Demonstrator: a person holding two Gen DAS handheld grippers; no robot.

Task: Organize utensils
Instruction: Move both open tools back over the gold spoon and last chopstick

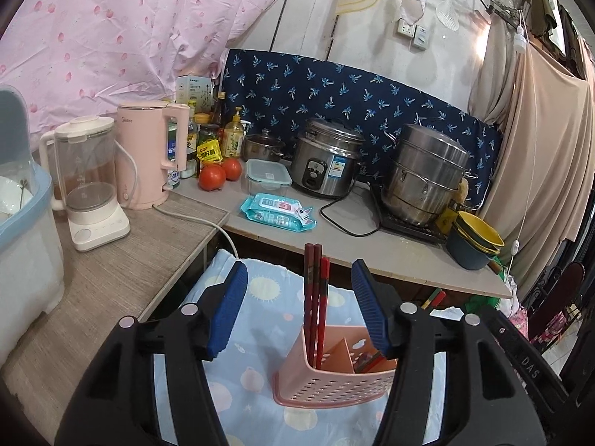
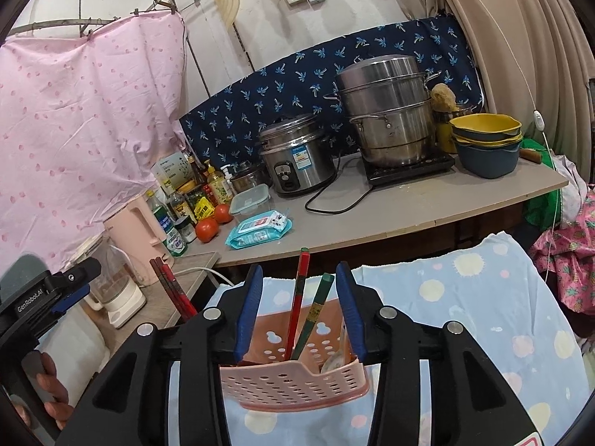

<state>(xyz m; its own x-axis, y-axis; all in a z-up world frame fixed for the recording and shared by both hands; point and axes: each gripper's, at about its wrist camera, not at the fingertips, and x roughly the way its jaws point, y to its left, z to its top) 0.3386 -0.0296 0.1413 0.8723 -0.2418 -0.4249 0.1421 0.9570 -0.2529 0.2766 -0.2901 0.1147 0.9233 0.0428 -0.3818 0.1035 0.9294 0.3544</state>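
Observation:
A pink perforated utensil holder [image 1: 334, 379] stands on a blue patterned cloth [image 1: 260, 297]. Dark red chopsticks [image 1: 314, 297] stand upright in its left compartment, between the fingers of my left gripper [image 1: 299, 265], which is open with gaps on both sides. In the right wrist view, a red chopstick [image 2: 299, 297] and a green chopstick [image 2: 318, 308] lean in the holder [image 2: 293, 383]. My right gripper [image 2: 299, 269] is open around them, its pads clear of them. At that view's left edge are the left gripper [image 2: 70, 286], the dark red chopsticks [image 2: 173, 290] and a hand [image 2: 52, 390].
Behind the cloth runs a grey counter [image 1: 372, 252] with a rice cooker [image 1: 323, 163], a steel steamer pot [image 1: 424, 174], stacked bowls [image 1: 476, 238], a wipes pack [image 1: 277, 212] and tomatoes [image 1: 212, 178]. A pink kettle [image 1: 145, 156] and a blender [image 1: 89, 186] stand on the left.

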